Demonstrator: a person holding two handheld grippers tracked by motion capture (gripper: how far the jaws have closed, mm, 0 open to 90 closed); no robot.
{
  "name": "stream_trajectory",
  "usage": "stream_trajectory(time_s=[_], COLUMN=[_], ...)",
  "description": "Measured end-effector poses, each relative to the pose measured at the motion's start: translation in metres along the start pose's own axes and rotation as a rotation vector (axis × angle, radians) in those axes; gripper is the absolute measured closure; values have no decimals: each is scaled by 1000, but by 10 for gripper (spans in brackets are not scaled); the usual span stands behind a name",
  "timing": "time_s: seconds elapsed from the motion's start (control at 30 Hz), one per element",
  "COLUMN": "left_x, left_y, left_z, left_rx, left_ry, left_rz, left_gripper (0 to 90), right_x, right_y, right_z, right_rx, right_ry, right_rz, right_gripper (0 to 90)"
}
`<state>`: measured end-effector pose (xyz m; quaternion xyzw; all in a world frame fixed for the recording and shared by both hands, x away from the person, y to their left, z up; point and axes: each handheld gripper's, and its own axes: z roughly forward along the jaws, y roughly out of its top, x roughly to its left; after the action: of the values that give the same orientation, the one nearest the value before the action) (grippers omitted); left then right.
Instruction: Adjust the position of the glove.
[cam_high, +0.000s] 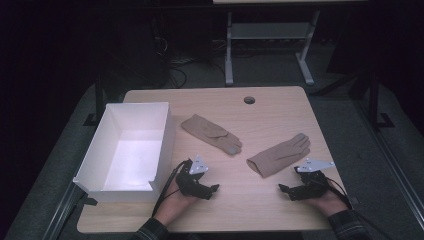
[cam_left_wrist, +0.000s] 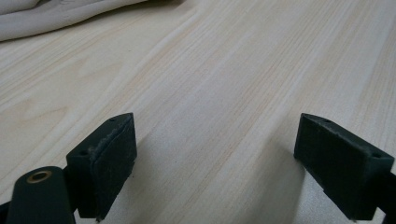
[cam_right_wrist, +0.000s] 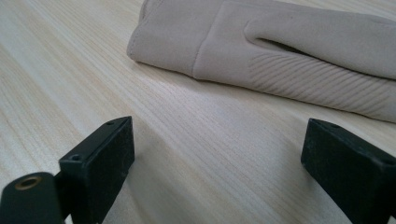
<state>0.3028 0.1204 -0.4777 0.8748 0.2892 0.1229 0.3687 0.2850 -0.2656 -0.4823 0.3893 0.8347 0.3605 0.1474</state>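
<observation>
While both grippers rest low on bench (cam_high: 280, 210), right gripper (cam_high: 291, 192) is nearer to right glove (cam_high: 280, 154). Glove lies just above its fingers (cam_right_wrist: 100, 163), cuff at lower left, long axis rising to upper right. Left gripper (cam_high: 209, 191) below left glove (cam_high: 211, 133), farther off. Both fingers released, nothing between.

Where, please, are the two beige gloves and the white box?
left glove (cam_high: 212, 132), high view, on its palm.
right glove (cam_high: 280, 155), high view, on its back.
white box (cam_high: 97, 145), high view, on its left wall.
</observation>
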Motion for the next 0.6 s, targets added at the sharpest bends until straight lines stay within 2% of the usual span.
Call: stream_trajectory(time_s=[0.2,0.3,0.37,0.43,0.47,0.5,0.53,0.6], left_x=[0,0,0,-1,-1,-1,-1,-1], left_y=[1,2,2,2,2,2,2,2], left_z=[1,2,2,2,2,2,2,2], left_rx=[2,1,1,1,0,1,0,-6], left_ry=[0,-3,-3,-2,-1,0,0,0], left_rz=[1,3,3,1,0,-1,-1,-4], left_gripper=[121,121,122,122,122,122,122,122], right_x=[0,-1,-2,-3,-4,-5,-5,-6], right_y=[0,1,3,6,10,13,13,22], right_z=[0,-2,-5,-8,-12,-13,-13,-16], right_rx=[-2,3,14,2,-4,-9,-9,-22], right_ry=[3,10,13,20,20,20,20,31], right_rz=[-5,-6,12,30,39,44,44,50], right_gripper=[102,170,276,377,491,561,561,735])
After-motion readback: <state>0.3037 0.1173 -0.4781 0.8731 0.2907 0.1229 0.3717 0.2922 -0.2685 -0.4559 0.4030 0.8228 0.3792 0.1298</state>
